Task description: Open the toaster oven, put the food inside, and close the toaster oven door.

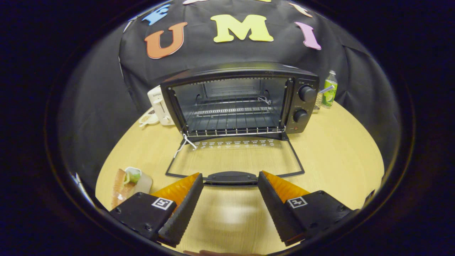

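Claw (230, 183) wide open, empty, prob. clear of door handle (231, 176)

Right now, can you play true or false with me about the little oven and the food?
1. The toaster oven door is shut. False: it lies folded down flat on the table.
2. The food is inside the oven. False: it sits on the table, beside the gripper.
3. The gripper is open, holding nothing. True.
4. The door's handle is just ahead of the fingers. True.
5. A green bottle stands inside the oven. False: it stands on the table beyond the oven's knobs.
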`<state>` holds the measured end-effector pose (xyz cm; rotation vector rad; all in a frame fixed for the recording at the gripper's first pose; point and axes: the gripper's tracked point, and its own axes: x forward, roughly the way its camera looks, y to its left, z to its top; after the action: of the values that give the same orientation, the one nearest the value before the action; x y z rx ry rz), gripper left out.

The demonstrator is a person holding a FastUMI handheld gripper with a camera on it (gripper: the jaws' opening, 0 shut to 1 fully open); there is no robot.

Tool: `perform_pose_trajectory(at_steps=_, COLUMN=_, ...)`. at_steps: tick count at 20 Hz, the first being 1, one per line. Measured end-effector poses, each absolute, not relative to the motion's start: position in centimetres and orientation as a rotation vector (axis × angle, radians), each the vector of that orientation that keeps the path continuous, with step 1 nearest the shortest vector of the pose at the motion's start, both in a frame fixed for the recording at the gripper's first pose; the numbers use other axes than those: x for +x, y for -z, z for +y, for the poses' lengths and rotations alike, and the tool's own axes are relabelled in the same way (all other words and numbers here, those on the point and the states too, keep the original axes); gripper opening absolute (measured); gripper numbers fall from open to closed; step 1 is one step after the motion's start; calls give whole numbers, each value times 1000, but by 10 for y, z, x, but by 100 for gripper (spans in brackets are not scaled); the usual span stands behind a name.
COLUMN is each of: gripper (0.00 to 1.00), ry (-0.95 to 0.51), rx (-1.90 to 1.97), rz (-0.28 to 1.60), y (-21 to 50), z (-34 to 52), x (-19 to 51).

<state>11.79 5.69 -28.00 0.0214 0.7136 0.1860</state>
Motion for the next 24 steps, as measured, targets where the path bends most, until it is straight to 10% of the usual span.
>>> perform_pose_trajectory(at_steps=14, gripper=99, ry=-697, rx=449, rz=1155, y=260, z=172, x=26)
perform_pose_trajectory(at_steps=24, gripper=70, ry=-730, rx=503, rz=1307, y=277, z=203, x=27)
